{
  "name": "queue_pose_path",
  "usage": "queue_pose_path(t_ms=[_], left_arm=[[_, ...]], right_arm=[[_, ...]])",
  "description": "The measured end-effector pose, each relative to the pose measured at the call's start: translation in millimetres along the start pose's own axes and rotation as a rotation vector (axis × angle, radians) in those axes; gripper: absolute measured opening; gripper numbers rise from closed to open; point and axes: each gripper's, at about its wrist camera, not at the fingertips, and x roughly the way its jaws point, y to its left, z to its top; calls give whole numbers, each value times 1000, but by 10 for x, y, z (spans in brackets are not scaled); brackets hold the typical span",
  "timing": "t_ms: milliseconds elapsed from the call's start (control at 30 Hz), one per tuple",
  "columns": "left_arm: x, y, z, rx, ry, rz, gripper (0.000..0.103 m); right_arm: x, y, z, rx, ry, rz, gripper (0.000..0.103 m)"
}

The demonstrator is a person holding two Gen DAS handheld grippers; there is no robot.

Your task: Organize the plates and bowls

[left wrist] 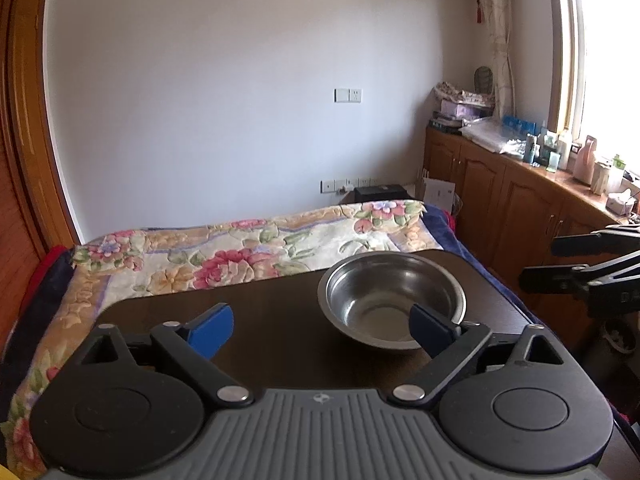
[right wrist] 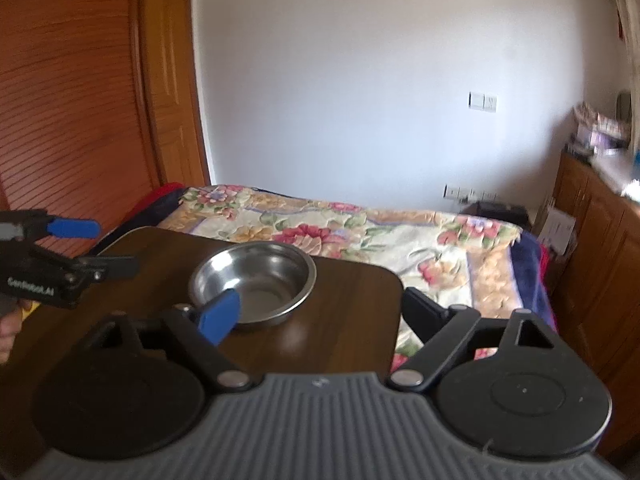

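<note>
Where the right claw's (right wrist: 320,316) blue pad overlaps, bowl (right wrist: 253,282) rim hidden.

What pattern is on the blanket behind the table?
A floral print, pink and red flowers on cream, on the blanket; clearest in the left wrist view.

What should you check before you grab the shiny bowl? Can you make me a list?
1. Bowl upright on the dark table: ok.
2. Bowl empty inside: ok, only bare metal shows.
3. Left gripper open, nothing between its fingers: ok.
4. Right gripper open, nothing held: ok.
5. Bowl lined up between one gripper's fingers: not ok; in each wrist view only one fingertip overlaps the bowl, the other is off to the side.
6. Other plates or bowls to stack it with: cannot tell, none in view.
</note>
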Motion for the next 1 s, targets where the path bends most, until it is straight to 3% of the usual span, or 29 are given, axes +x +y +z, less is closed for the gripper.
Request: queue_pose_path(t_ms=[167, 300, 433, 700, 867, 1000], left_arm=[[278, 36, 16, -20, 36, -15, 101], [485, 62, -7, -28, 67, -2, 87], [618, 109, -42, -58, 72, -29, 82], [668, 48, -52, -71, 82, -59, 59], [665, 29, -72, -69, 78, -51, 54], [653, 25, -98, -65, 73, -60, 52]], right_arm=[[293, -103, -22, 65, 26, 15, 76], [483, -163, -18, 121, 39, 33, 70], [632, -173, -28, 145, 52, 34, 61], [784, -114, -33, 209, 68, 88, 46], [794, -28, -9, 205, 82, 109, 26], [829, 31, -21, 202, 105, 118, 22]])
